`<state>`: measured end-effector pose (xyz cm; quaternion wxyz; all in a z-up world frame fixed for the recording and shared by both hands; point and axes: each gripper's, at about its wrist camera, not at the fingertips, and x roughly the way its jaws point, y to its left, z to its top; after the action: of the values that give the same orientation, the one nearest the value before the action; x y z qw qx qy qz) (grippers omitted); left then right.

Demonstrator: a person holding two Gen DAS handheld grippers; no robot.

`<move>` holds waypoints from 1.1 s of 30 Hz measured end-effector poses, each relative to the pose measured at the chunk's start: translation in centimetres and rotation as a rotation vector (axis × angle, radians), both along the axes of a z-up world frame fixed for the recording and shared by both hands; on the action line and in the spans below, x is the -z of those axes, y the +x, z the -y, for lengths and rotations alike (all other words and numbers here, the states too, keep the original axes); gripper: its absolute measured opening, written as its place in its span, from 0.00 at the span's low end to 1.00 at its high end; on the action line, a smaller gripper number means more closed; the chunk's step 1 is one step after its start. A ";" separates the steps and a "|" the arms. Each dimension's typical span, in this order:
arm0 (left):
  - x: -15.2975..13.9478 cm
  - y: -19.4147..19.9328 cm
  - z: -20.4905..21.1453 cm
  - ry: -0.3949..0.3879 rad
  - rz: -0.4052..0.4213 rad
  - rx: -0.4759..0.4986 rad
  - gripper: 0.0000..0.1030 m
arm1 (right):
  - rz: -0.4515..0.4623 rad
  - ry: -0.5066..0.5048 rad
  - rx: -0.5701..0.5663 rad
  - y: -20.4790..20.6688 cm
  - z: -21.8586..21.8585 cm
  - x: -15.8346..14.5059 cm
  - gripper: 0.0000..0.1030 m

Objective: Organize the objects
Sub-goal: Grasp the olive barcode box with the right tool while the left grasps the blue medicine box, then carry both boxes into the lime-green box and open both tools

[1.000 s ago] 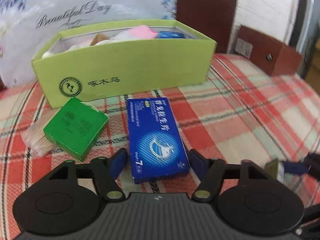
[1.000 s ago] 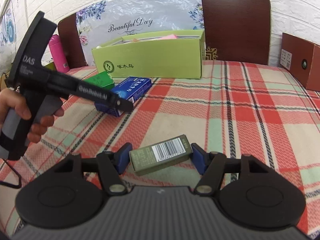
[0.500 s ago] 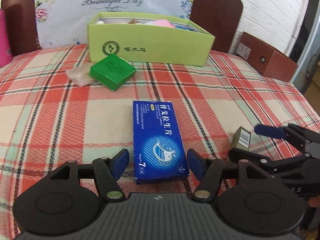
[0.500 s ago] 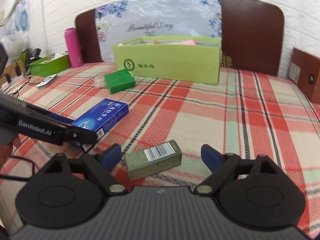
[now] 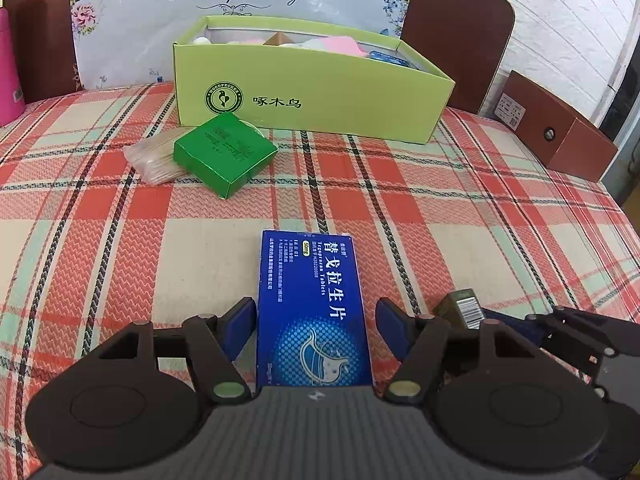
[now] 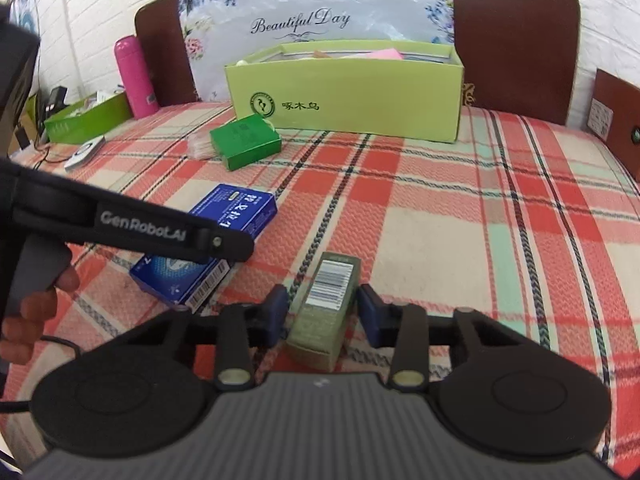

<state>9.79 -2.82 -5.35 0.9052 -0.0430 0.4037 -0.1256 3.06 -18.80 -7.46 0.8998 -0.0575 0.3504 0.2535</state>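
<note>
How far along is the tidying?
Done: the lime box already holds pink and white items. In hand: the blue carton lies between the left gripper's open jaws; the right gripper is closing around the olive carton, with a small gap at each pad. Left: both cartons, the green box and toothpick bag are on the cloth.

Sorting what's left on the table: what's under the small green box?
A clear bag of toothpicks pokes out from under the green box, which rests tilted on it. The covered part is hidden.
</note>
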 end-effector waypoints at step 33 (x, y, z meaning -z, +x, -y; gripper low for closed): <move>-13.3 4.9 -2.4 -0.084 0.343 0.033 0.58 | 0.260 0.150 -0.006 8.1 -0.1 -9.6 0.21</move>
<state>14.73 -0.45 7.96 0.9560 -0.0519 0.2386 -0.1628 11.14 -18.69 2.17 0.9386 -0.0237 0.2108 0.2719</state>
